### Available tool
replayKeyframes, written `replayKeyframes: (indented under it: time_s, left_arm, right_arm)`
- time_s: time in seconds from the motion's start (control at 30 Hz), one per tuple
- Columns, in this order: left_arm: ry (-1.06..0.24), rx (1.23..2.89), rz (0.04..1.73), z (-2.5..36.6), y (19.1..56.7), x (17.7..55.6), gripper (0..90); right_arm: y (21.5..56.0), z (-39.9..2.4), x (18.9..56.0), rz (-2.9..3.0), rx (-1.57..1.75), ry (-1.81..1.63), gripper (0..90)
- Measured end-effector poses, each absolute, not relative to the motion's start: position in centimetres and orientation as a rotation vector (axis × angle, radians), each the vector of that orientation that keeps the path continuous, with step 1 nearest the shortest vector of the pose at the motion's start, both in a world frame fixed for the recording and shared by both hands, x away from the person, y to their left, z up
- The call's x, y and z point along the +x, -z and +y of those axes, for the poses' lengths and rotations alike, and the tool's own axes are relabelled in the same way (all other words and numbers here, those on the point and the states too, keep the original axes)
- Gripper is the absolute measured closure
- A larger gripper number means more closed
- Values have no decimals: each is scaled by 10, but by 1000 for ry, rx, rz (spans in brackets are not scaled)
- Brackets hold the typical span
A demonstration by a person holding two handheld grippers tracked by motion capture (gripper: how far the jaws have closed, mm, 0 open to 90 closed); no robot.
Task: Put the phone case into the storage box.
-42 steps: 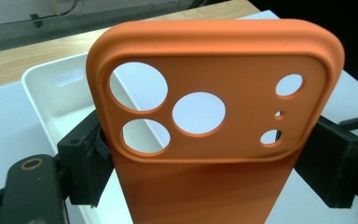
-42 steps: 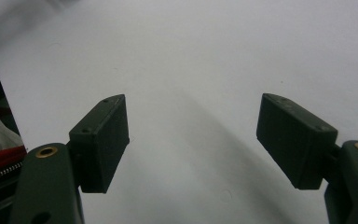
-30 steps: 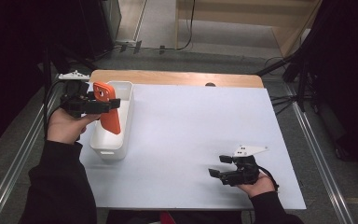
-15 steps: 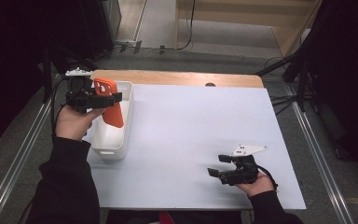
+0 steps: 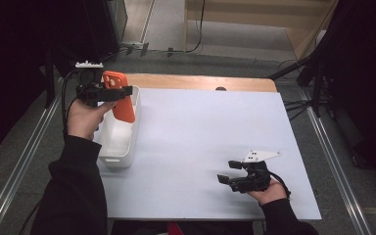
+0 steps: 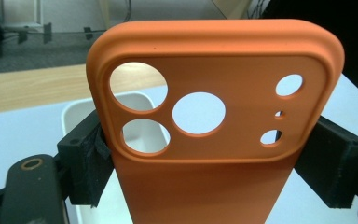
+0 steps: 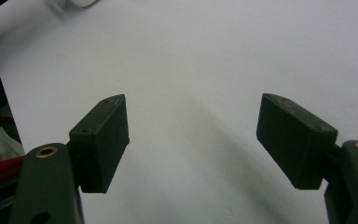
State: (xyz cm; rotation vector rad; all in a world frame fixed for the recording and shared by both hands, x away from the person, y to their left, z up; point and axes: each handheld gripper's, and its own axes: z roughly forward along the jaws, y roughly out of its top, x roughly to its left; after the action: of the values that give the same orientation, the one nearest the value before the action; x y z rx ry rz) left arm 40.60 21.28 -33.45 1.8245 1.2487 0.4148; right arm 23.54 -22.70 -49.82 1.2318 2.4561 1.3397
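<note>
Grey flooring and dark curtains surround a white worktop (image 5: 210,147) with a strip of bare wood along its far edge, as the high view shows it. At the worktop's left side stands a white rectangular plastic bin (image 5: 120,142). Above the bin's far end the left tool (image 5: 122,93) is clamped on an orange silicone phone case (image 5: 120,98), which hangs upright, its lower end dipping toward the bin's opening; whether it touches the bin I cannot tell. Near the front right of the worktop the right tool (image 5: 226,172) lies low in the person's hand with its jaws apart and nothing between them, well apart from the bin

From the left gripper view, the orange case (image 6: 214,116) stands close before the camera, its round camera cutouts facing it, with the black pads (image 6: 91,158) pressing its two long edges. Behind and below it sits the white bin (image 6: 74,116), and beyond that the wooden strip

Through the right gripper view, the right tool (image 7: 193,140) has its two black jaws spread wide over bare white worktop (image 7: 214,56), holding nothing
</note>
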Motion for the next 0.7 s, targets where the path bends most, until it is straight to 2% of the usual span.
replayKeyframes:
  time_s: [0.7]
  left_arm:
    - [-520,1810,1266,205,316,439,155]
  right_arm:
    - [498,-228,231,2453,1237,-1358,239]
